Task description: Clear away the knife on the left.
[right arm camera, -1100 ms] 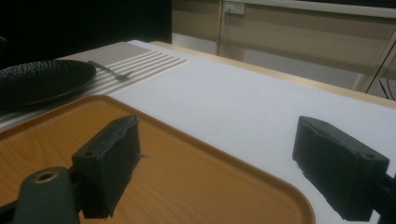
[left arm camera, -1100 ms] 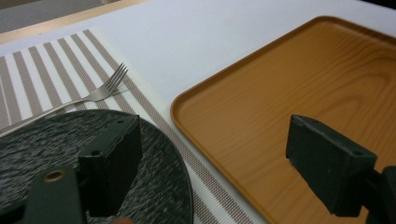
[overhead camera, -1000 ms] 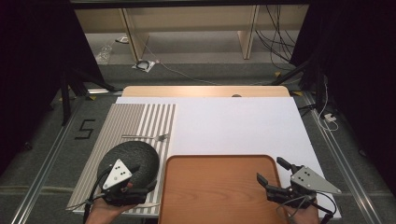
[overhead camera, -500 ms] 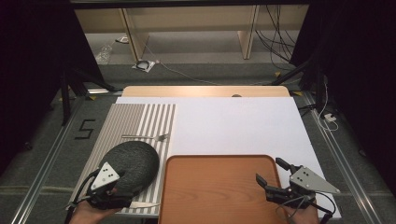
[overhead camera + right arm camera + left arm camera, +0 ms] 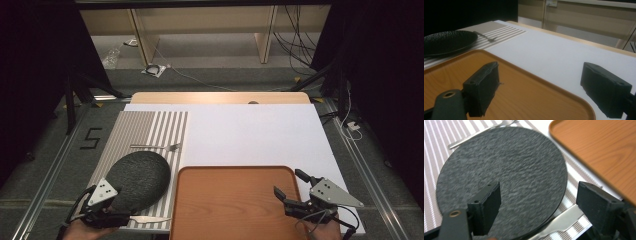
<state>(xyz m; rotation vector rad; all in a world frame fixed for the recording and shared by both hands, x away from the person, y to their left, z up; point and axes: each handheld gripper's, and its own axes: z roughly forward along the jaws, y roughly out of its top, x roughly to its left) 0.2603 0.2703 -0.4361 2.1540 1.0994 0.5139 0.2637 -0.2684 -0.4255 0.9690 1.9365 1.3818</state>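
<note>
As left claw (image 5: 116, 212) withdraws, dark plate (image 5: 137, 180) uncovered, jaws apart.

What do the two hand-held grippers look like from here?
Both are black. The left hand-held gripper and right hand-held gripper each carry a grey three-cornered plate with dark dots, two blocky black jaws, and thin dark cables trailing back. No sleeves are visible.

The high view is dim at its sides, where black surrounds swallow detail, while the white table top (image 5: 250, 132) is evenly lit from above and casts almost no shadows. The left gripper view is bright but soft: the dark plate (image 5: 504, 177) looks smeared, perhaps from motion. In the right gripper view the near jaws are blurred, the background is dusky, and the wooden tray (image 5: 524, 95) carries a mild sheen.
</note>
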